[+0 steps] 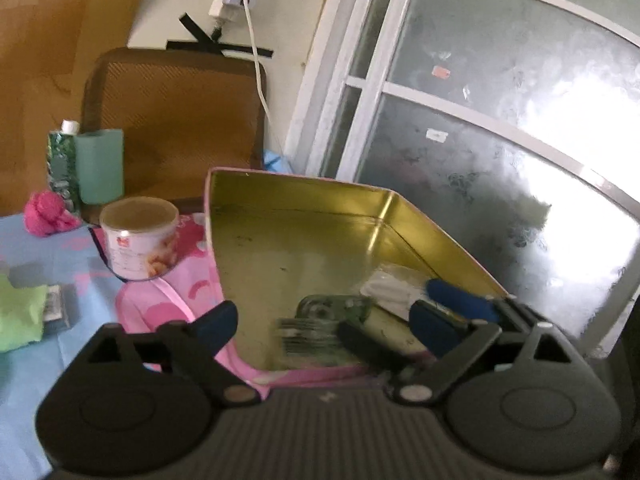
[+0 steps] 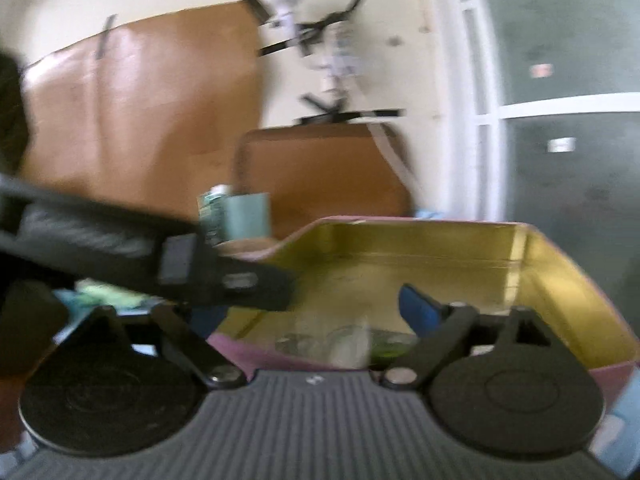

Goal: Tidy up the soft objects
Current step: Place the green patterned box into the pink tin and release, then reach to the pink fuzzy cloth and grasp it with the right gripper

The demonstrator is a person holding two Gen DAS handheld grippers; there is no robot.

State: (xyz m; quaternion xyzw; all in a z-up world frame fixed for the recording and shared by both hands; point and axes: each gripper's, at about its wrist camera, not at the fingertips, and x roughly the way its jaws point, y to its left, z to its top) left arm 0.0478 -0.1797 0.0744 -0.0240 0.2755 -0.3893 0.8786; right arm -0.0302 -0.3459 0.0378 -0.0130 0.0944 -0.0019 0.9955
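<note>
While both grippers' fingers gape wide and empty over gold tin, drop step done; next: left gripper fetches pink cloth ball far left of fingers.

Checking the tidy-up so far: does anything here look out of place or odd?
Two soft things still lie outside the gold-lined tin: a pink cloth bundle at the table's far edge and a green cloth nearer. A round can sits on pink fabric beside the tin. Nothing looks spilled or damaged.
</note>
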